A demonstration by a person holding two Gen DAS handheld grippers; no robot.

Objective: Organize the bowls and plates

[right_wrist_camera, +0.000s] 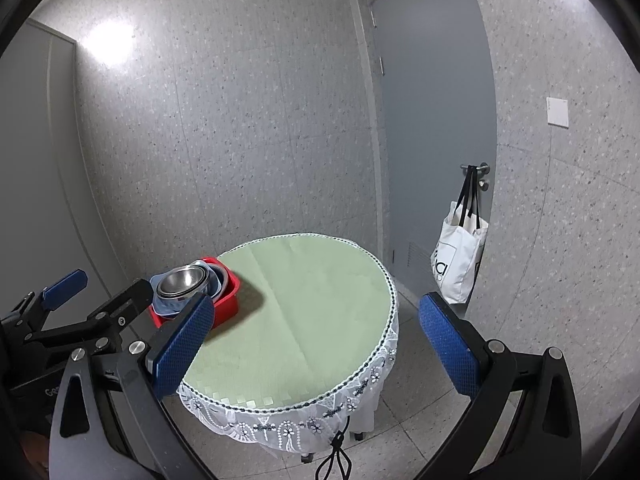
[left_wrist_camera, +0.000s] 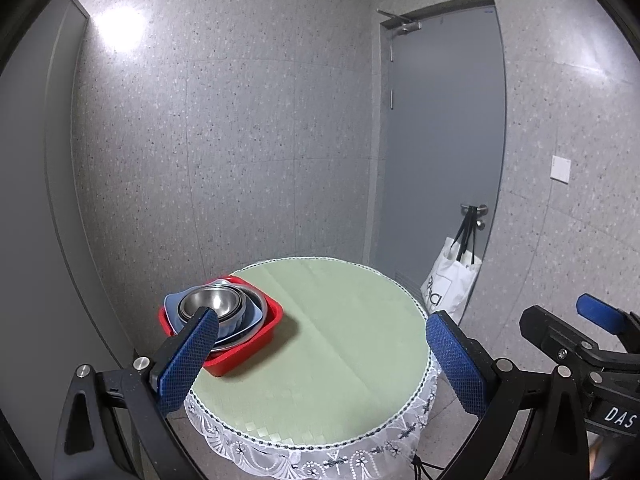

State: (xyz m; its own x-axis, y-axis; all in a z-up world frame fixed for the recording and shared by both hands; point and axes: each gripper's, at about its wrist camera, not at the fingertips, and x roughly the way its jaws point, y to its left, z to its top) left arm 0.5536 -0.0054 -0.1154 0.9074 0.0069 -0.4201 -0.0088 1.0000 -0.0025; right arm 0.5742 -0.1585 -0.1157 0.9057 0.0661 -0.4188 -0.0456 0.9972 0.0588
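A red rectangular tub (left_wrist_camera: 264,334) (right_wrist_camera: 228,304) sits at the left edge of a round table with a green cloth (left_wrist_camera: 320,336) (right_wrist_camera: 304,312). Inside it are stacked a pale blue plate (left_wrist_camera: 172,304) (right_wrist_camera: 162,306), a steel plate and nested steel bowls (left_wrist_camera: 212,300) (right_wrist_camera: 182,280). My left gripper (left_wrist_camera: 320,344) hangs open above the table's near side, nothing between its blue pads; it also shows at the left of the right wrist view, held near the tub. My right gripper (right_wrist_camera: 316,332) is open and empty too, near the table's front.
A white lace skirt (right_wrist_camera: 288,420) hangs round the table edge. Behind stands a grey door (right_wrist_camera: 432,120) with a white tote bag (right_wrist_camera: 460,264) on its handle. Speckled walls close in at the back and right; tiled floor lies below.
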